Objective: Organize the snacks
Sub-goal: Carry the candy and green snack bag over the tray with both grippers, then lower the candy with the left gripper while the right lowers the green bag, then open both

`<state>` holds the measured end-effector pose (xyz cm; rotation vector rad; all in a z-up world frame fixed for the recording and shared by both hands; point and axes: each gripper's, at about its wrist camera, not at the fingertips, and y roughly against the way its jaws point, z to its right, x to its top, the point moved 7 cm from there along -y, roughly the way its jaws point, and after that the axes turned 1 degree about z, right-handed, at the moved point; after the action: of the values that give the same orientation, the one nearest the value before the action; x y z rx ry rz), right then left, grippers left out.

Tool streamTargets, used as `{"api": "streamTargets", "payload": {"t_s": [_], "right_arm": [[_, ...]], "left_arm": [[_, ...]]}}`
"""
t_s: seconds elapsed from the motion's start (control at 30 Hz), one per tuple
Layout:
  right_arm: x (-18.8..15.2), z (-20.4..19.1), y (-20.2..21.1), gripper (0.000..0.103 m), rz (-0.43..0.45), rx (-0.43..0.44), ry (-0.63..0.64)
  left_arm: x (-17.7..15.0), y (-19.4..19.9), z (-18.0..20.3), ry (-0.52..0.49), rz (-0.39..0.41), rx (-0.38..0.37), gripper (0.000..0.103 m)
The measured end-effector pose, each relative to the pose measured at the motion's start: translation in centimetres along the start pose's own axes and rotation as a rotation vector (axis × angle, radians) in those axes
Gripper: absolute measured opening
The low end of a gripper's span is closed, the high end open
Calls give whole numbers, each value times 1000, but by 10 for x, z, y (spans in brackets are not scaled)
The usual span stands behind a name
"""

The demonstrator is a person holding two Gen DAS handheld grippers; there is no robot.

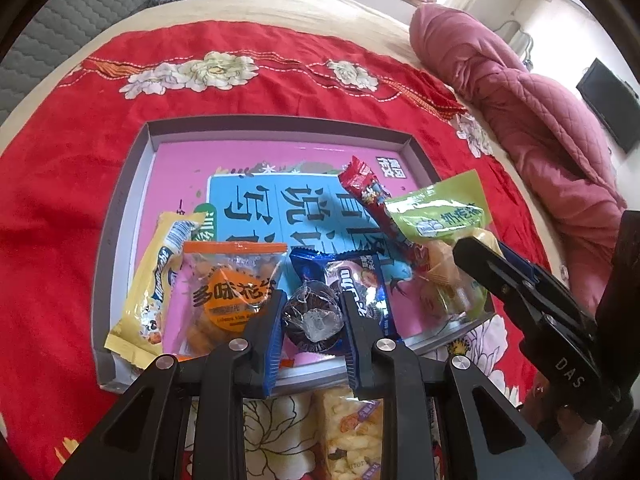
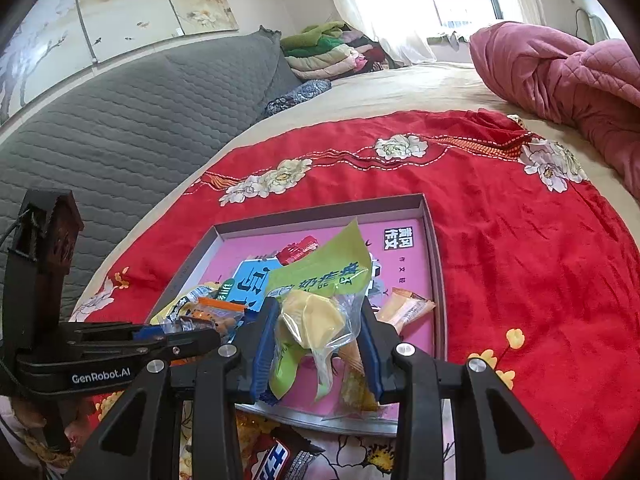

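Note:
A shallow grey tray (image 1: 276, 126) with a pink and blue printed floor lies on the red blanket; it also shows in the right wrist view (image 2: 320, 210). My left gripper (image 1: 312, 304) is shut on a blue cookie packet (image 1: 320, 312) over the tray's near edge. My right gripper (image 2: 320, 312) is shut on a green and clear snack bag (image 2: 316, 292) above the tray's near right part; that bag (image 1: 440, 216) and gripper (image 1: 472, 256) also show in the left wrist view. In the tray lie an orange peanut packet (image 1: 230, 288), a yellow packet (image 1: 154, 280) and a red stick packet (image 1: 368, 188).
A small orange packet (image 2: 404, 308) lies in the tray's right part. A puffed-snack bag (image 1: 352, 432) and a dark wrapped bar (image 2: 280, 460) lie on the blanket in front of the tray. A pink quilt (image 1: 520, 100) lies at the right, a grey sofa back (image 2: 120, 128) at the left.

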<state>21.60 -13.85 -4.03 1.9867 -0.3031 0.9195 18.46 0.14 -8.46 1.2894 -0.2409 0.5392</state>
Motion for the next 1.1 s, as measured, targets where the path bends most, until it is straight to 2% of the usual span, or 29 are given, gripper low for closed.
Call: {"api": "streamTargets", "payload": {"t_s": [0.53,1.1], "right_arm": [[-5,-3,-10,38,-27,1,6],[-20,-7,-24,39,-85,-22,38]], "left_arm": [[-16,-13,-3,-11,-73,51,27],[-17,-15,-5,-1,-81,54,27]]}}
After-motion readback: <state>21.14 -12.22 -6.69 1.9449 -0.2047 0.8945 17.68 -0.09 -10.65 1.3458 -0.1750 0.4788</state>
